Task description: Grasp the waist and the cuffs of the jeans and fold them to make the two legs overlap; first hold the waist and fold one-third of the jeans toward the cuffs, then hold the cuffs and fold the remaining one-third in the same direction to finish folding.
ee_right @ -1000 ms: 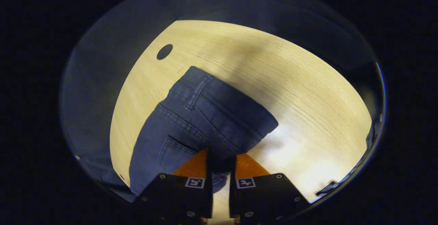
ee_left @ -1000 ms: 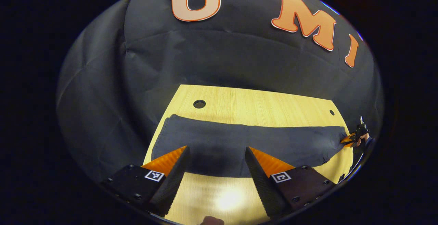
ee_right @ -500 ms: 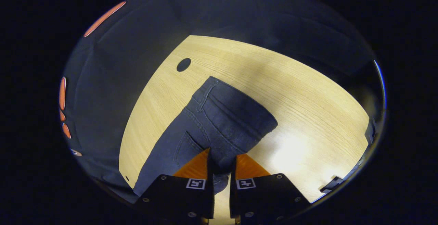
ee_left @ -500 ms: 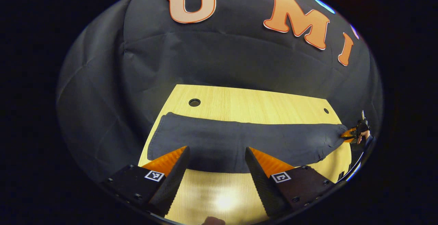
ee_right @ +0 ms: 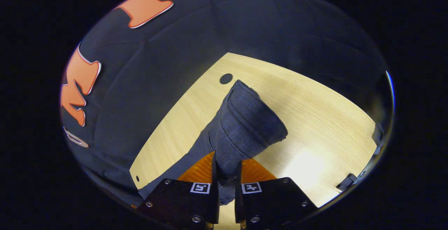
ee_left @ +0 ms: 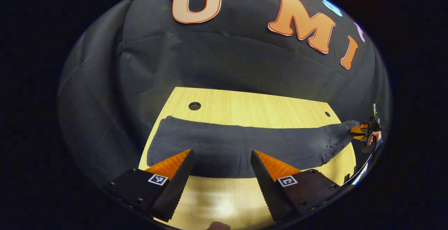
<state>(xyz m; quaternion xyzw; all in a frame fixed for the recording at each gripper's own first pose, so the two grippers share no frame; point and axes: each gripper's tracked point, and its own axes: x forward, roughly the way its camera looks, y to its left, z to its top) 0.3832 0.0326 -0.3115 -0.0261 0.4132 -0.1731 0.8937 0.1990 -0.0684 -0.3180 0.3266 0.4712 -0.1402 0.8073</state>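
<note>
Along the bench (ee_left: 245, 104), the jeans (ee_left: 231, 146) lie lengthwise, soft and heavy. Right tongs (ee_right: 226, 174) clamp the lifted waist (ee_right: 245, 125); left tongs (ee_left: 221, 168), apart, hover near the legs.

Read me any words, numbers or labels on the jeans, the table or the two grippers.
No readable text.
jeans: no tag or brand legible.
table: no writing.
left gripper and right gripper: square coded markers, black-and-white patterns, not words.
</note>
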